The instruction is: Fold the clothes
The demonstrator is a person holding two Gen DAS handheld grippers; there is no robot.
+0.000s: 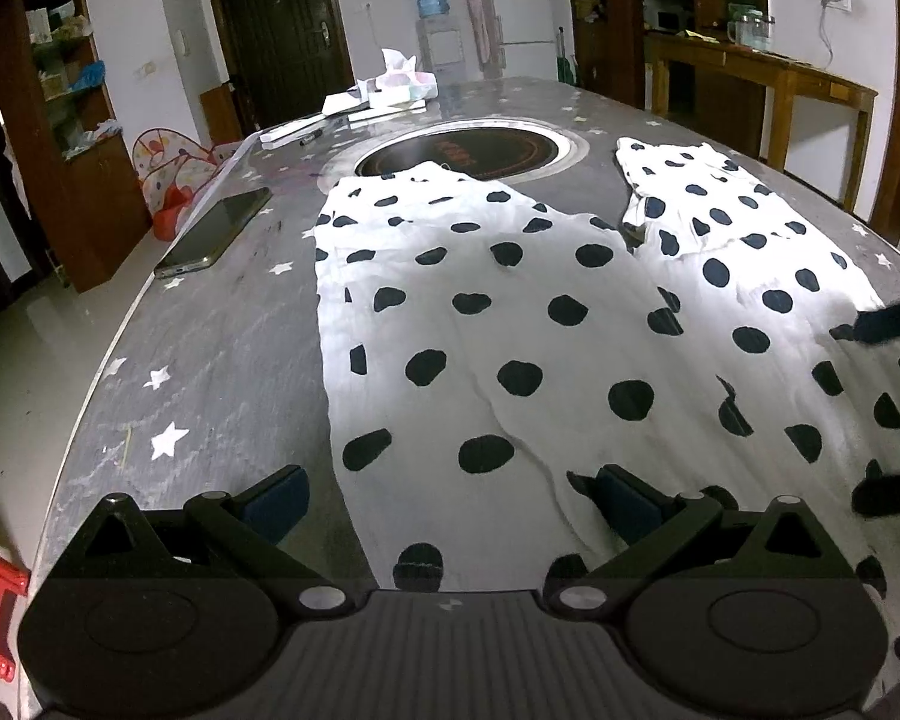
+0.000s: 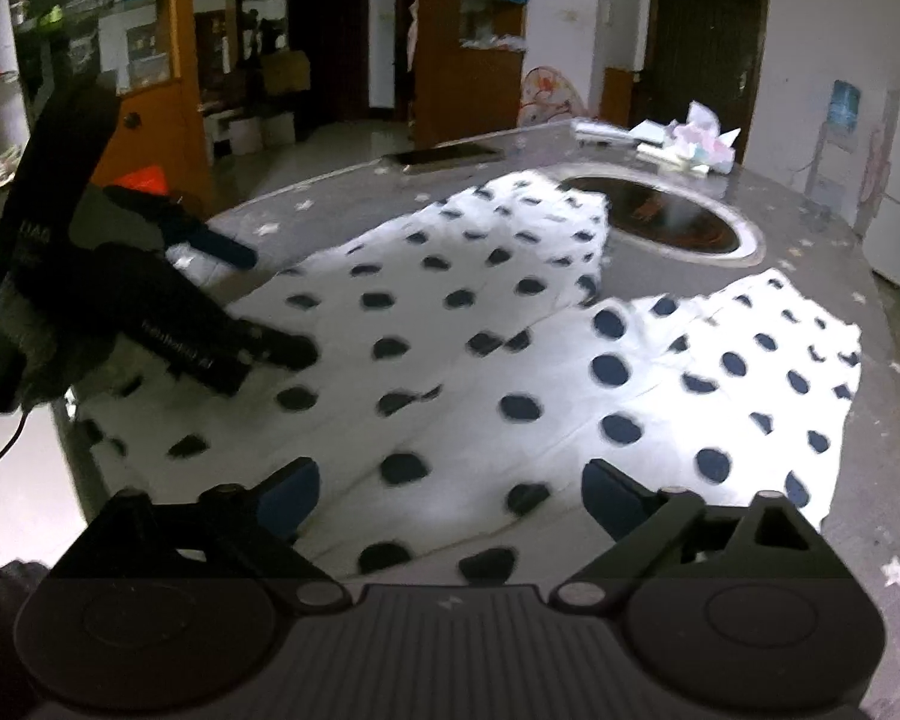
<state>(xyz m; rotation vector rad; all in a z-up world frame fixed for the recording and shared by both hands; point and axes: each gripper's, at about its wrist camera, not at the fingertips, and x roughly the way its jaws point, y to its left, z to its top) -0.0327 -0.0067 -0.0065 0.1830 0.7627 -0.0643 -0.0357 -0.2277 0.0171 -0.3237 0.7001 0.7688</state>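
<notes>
White trousers with black polka dots lie spread flat on the grey star-patterned table, legs pointing away. My left gripper is open, hovering just above the garment's near left edge, nothing between its fingers. My right gripper is open over the same garment, empty. The right gripper's fingertips show at the right edge of the left wrist view. The left gripper shows at the left of the right wrist view, low over the cloth.
A round dark cooktop is set into the table beyond the trousers. A phone lies near the left edge. Papers, a pen and a tissue pack sit at the far end. The table edge drops to the floor on the left.
</notes>
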